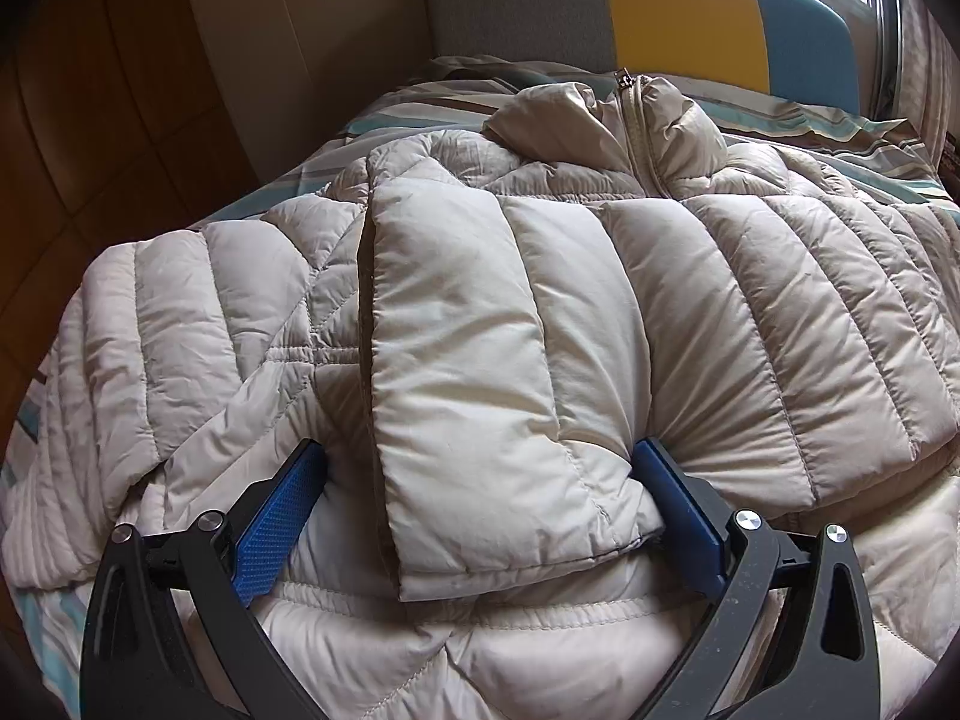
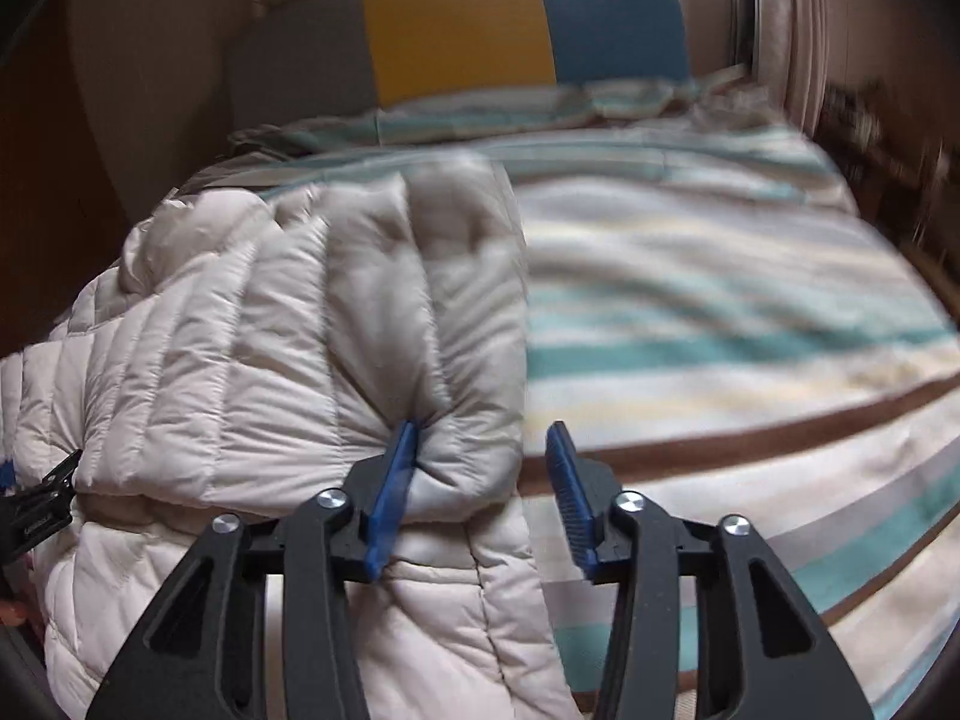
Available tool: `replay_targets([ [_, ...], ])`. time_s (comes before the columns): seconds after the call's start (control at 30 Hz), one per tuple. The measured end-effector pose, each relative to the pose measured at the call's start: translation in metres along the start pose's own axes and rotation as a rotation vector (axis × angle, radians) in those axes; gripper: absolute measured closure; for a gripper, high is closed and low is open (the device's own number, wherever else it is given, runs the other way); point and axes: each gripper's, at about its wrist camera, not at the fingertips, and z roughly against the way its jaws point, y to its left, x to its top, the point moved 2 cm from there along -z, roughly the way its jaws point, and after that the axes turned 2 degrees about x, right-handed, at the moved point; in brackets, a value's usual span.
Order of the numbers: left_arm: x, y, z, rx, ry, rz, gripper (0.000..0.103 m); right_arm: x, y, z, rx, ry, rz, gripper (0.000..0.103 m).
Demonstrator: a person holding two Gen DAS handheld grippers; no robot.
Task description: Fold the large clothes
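A beige quilted down jacket (image 1: 600, 276) lies on the striped bed, zipper and collar (image 1: 636, 120) toward the headboard. A sleeve (image 1: 480, 360) is folded across its front. My left gripper (image 1: 480, 480) is open, its blue pads on either side of the sleeve's cuff end. In the right wrist view the jacket (image 2: 270, 330) lies left of centre. My right gripper (image 2: 480, 468) is open at the jacket's right edge; its left pad presses into the puffy fold, its right pad (image 2: 570, 492) is over the bedspread. The view is motion-blurred.
The striped bedspread (image 2: 720, 312) stretches to the right of the jacket. A grey, yellow and teal headboard (image 2: 456, 24) stands at the far end with a pillow (image 2: 480, 114) below it. Curtains and a window are at the right, wooden panels at the left.
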Motion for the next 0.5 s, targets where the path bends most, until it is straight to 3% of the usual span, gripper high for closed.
replay_targets([
  [0.33,0.001,0.009,0.008,-0.042,-0.002,0.042,0.003,0.000,0.012,-0.001,-0.086,-0.027,0.058,0.049],
  [0.5,-0.001,0.048,0.032,-0.129,-0.015,0.169,0.003,-0.002,0.016,0.000,-0.123,-0.036,0.077,0.045],
])
